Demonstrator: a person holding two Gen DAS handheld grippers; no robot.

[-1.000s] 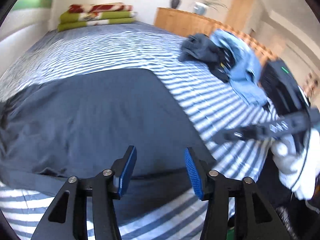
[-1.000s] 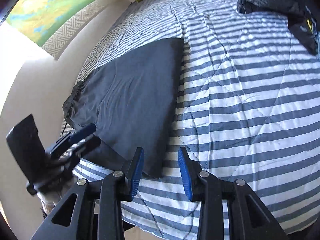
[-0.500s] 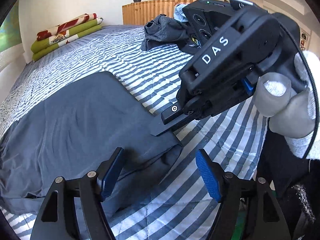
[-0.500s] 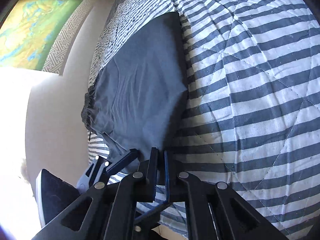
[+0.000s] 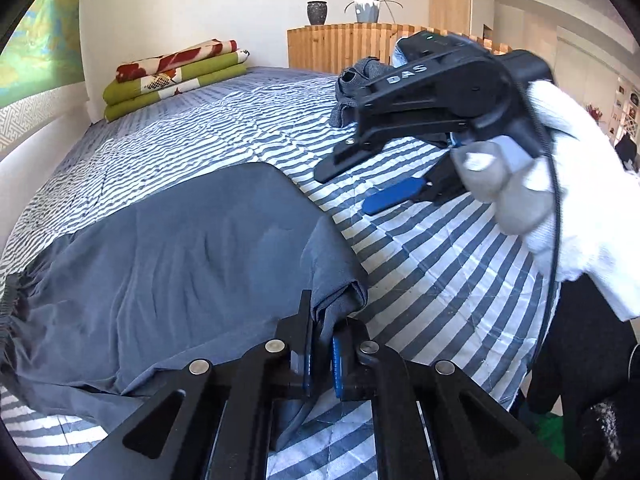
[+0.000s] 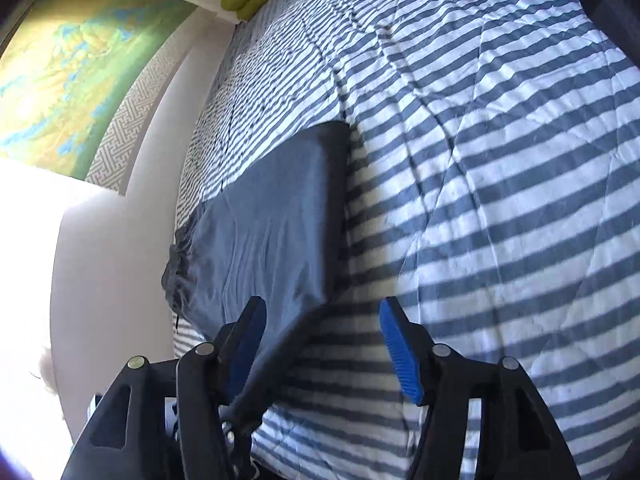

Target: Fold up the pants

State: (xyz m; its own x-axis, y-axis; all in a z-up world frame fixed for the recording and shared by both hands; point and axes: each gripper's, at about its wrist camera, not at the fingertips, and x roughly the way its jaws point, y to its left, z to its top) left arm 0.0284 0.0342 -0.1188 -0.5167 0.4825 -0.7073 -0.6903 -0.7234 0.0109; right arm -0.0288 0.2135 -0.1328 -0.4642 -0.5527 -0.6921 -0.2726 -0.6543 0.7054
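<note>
Jaws, left gripper [image 5: 320,354]: just closed, pinched tight on a bunched hem corner of the dark grey pants [image 5: 172,264]. Jaws, right gripper [image 6: 322,344]: just opened to about half width, nothing pressed between them; one pad hangs over the near pant edge, the other over the striped bedspread [image 6: 500,160] — whether it brushes the cloth cannot be told. Pants: spread flat on the bed, gathered waistband toward the wall, legs already doubled by the look of it. Step in hand, judged: securing the hem end for the lengthwise fold. Next move calls for the right jaws to close on the neighbouring corner — then both lift together toward the waistband.
</note>
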